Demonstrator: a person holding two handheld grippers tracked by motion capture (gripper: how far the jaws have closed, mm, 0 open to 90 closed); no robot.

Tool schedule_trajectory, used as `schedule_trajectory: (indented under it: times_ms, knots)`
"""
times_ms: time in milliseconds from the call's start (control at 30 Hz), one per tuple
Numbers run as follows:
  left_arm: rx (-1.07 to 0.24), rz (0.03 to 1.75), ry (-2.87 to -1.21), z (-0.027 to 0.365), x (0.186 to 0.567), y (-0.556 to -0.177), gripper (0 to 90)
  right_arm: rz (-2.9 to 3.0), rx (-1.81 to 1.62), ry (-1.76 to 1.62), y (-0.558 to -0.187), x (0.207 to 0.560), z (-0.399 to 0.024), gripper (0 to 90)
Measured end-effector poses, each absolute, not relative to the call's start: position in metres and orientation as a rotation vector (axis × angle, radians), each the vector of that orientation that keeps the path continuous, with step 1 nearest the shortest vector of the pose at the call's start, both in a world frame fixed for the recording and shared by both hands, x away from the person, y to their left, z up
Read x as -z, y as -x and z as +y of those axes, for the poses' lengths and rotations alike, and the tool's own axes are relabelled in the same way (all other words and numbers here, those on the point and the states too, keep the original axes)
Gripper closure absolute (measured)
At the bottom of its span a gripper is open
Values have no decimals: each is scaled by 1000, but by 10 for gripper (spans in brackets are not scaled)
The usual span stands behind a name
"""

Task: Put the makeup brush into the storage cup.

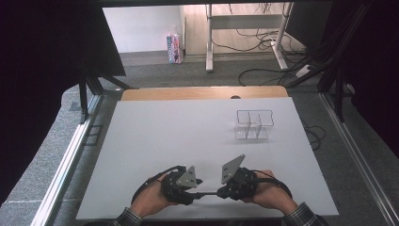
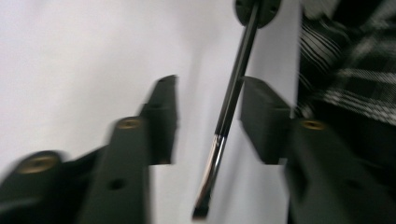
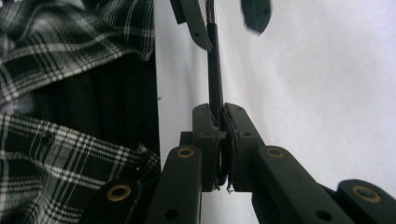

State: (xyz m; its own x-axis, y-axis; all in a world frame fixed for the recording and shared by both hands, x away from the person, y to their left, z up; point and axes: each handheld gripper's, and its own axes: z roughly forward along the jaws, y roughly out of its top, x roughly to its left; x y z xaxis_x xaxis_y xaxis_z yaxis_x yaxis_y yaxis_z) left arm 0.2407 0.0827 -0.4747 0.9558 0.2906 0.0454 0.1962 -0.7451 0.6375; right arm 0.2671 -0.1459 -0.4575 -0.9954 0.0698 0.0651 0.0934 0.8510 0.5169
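Low in the centre of the high view, the two grippers face each other with a thin dark brush [image 1: 207,193] strung between them, its long axis running left to right across the frame, roughly level with the near edge of the white table [image 1: 155,141].

The right gripper [image 3: 219,135] has it: in the right gripper view the jaws are pressed together on the black handle, which climbs straight up the frame from between the pads toward the other tool at the top edge.

The left gripper [image 2: 208,119] is the one to watch. In its own view, blurred, its jaws stand well apart, one on each side of the brush [image 2: 224,121], which crosses the gap on a slant from upper right to lower centre. The shiny metal ferrule sits in the lower middle of that frame, the dark tip at the bottom. Whether the handle touches the right-hand pad cannot be told through the blur.

So the brush already lies inside the left gripper's opening, along the line joining the two tools; a handover would likely need only a close there.

Up in the right half of the high view, a clear divided organiser [image 1: 254,125] stands well apart from both hands, nearer the right one.
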Motion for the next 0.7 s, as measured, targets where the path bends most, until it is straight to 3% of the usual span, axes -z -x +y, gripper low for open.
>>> schedule_trajectory:
  times_ms: [33,67,100,400,500,700]
  knots:
    - [-195,368,-2412,85,474,-242,485,-2980,836,131,-267,457,-146,834]
    - [-226,417,-2382,90,472,-243,385,-2983,848,173,-269,457,-148,833]
    - [-226,417,-2382,90,472,-243,341,-2987,858,204,-270,456,-149,833]
    - [-248,670,-2313,107,474,-252,49,-3006,953,384,-275,453,-159,832]
    - [-223,756,-2273,113,475,-255,6,-3023,986,441,-276,452,-162,832]
    - [-224,837,-2223,120,478,-258,17,-3039,1050,517,-276,450,-168,832]
